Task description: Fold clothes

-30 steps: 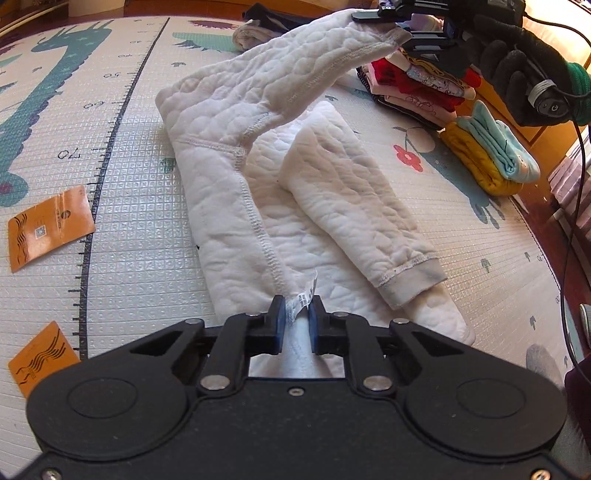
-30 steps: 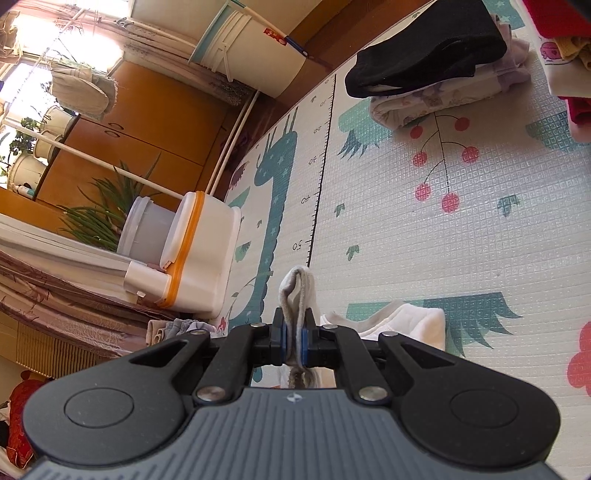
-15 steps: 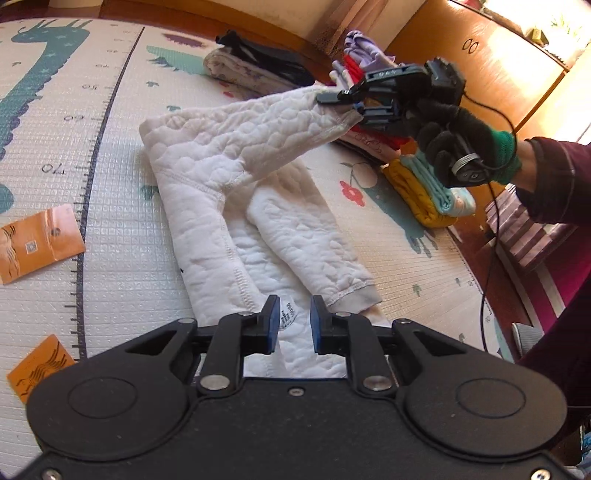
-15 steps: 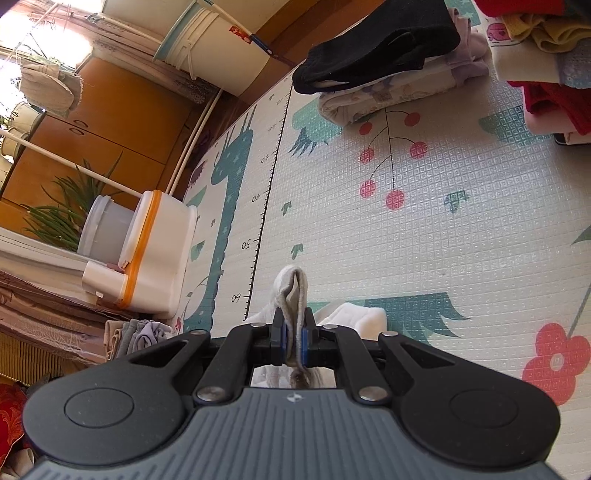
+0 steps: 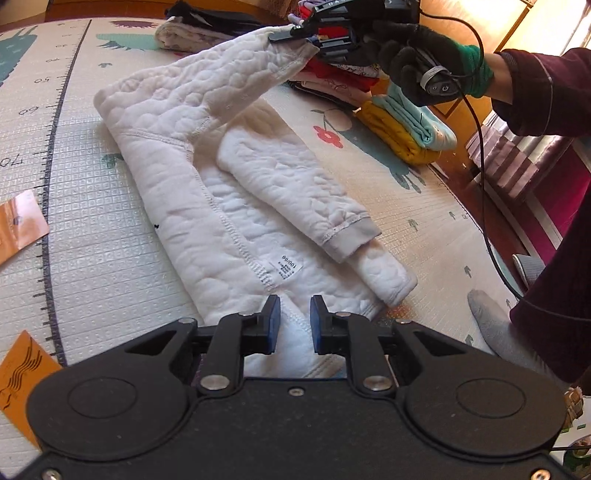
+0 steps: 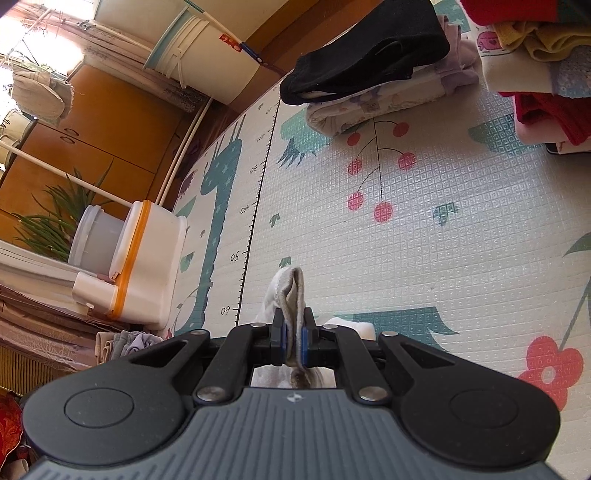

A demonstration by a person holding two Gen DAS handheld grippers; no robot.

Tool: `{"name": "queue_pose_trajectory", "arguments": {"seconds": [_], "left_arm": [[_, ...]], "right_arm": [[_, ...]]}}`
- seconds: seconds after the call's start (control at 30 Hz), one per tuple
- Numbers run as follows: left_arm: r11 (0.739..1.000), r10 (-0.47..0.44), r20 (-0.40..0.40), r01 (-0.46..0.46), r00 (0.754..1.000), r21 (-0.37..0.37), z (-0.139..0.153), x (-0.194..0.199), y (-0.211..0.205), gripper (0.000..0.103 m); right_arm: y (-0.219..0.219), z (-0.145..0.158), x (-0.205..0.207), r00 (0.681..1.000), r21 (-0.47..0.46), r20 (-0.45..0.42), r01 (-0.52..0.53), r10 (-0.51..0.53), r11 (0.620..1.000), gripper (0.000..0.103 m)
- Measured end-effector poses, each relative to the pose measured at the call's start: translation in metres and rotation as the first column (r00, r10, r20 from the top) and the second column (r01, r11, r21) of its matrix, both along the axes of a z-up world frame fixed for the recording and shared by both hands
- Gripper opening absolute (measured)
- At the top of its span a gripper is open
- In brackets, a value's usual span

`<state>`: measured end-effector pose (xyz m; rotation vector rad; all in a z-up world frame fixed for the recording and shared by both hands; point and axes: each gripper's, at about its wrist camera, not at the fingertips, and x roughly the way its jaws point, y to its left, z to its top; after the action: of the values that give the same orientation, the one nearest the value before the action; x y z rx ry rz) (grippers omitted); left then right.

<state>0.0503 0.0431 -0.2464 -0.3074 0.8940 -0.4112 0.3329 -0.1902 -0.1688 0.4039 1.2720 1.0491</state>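
Note:
A white quilted child's top (image 5: 207,192) lies on the play mat (image 5: 92,266), one sleeve (image 5: 291,188) folded across its body. My left gripper (image 5: 293,321) is open and empty just above the hem, near the care label (image 5: 284,269). My right gripper (image 5: 295,33) is shut on the cuff of the other sleeve (image 5: 221,81) and holds it lifted above the mat at the far side. In the right wrist view the grey cuff (image 6: 291,295) sticks up between the shut pads of my right gripper (image 6: 293,339).
Folded stacks sit at the mat's far edge: black and patterned clothes (image 6: 369,66), red and cream ones (image 6: 535,55), yellow and light blue ones (image 5: 406,133). Orange packets (image 5: 18,373) lie at the left. A white bin (image 6: 144,266) stands off the mat. A socked foot (image 5: 495,328) is at right.
My left gripper has let go of the hem and opened, pulling back slightly. My right gripper still holds the sleeve cuff raised and has shifted a little.

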Motion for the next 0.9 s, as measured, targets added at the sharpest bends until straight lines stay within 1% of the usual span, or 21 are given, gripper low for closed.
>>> {"name": "queue_pose_trajectory", "arguments": {"seconds": [0.07,0.17,0.2,0.27,0.33,0.43,0.5,0.57,0.67,0.8,0.9], "left_arm": [[1.0,0.019,-0.013,-0.019,1.0,0.025,-0.007,0.009,-0.01,0.013],[0.998,0.051,-0.018,-0.051,0.999,0.037,-0.01,0.014,-0.016,0.013],[0.998,0.046,-0.007,-0.046,0.999,0.03,-0.003,0.01,-0.012,0.013],[0.999,0.036,0.015,-0.037,0.999,0.015,0.01,0.003,-0.003,0.013],[1.0,0.023,0.036,-0.023,0.999,-0.016,0.023,-0.01,0.012,0.013],[1.0,0.003,0.054,-0.003,0.999,-0.006,0.035,-0.028,0.031,0.013],[0.999,-0.024,0.035,0.022,0.999,0.049,0.03,-0.035,0.035,0.013],[0.996,-0.041,0.008,0.041,0.999,0.081,0.021,-0.04,0.037,0.013],[0.994,-0.065,0.006,0.064,0.998,0.091,0.011,-0.034,0.025,0.013],[0.983,-0.124,0.016,0.12,0.992,0.135,0.001,-0.019,-0.005,0.013],[0.984,-0.113,0.014,0.109,0.994,0.143,-0.007,-0.012,-0.013,0.013]], "right_arm": [[0.005,0.002,-0.003,1.0,0.006,0.004,-0.011,0.011,1.0,0.01],[0.013,0.006,-0.01,0.999,0.019,0.006,-0.041,0.04,0.999,0.01],[0.016,0.008,-0.013,0.998,0.02,0.01,-0.054,0.054,0.998,0.01],[0.015,0.007,-0.012,0.999,0.017,0.013,-0.05,0.049,0.999,0.01],[0.014,0.007,-0.011,0.999,0.015,0.016,-0.045,0.045,0.999,0.01],[0.012,0.007,-0.01,0.999,0.011,0.02,-0.038,0.037,0.999,0.01],[0.011,0.006,-0.009,0.999,0.008,0.023,-0.033,0.033,0.999,0.01],[0.011,0.006,-0.008,0.999,0.005,0.025,-0.028,0.028,1.0,0.01],[0.011,0.006,-0.009,0.999,0.006,0.026,-0.033,0.033,0.999,0.01],[0.013,0.007,-0.013,0.999,0.009,0.023,-0.047,0.047,0.999,0.01],[0.015,0.007,-0.016,0.998,0.012,0.022,-0.058,0.057,0.998,0.01]]}}
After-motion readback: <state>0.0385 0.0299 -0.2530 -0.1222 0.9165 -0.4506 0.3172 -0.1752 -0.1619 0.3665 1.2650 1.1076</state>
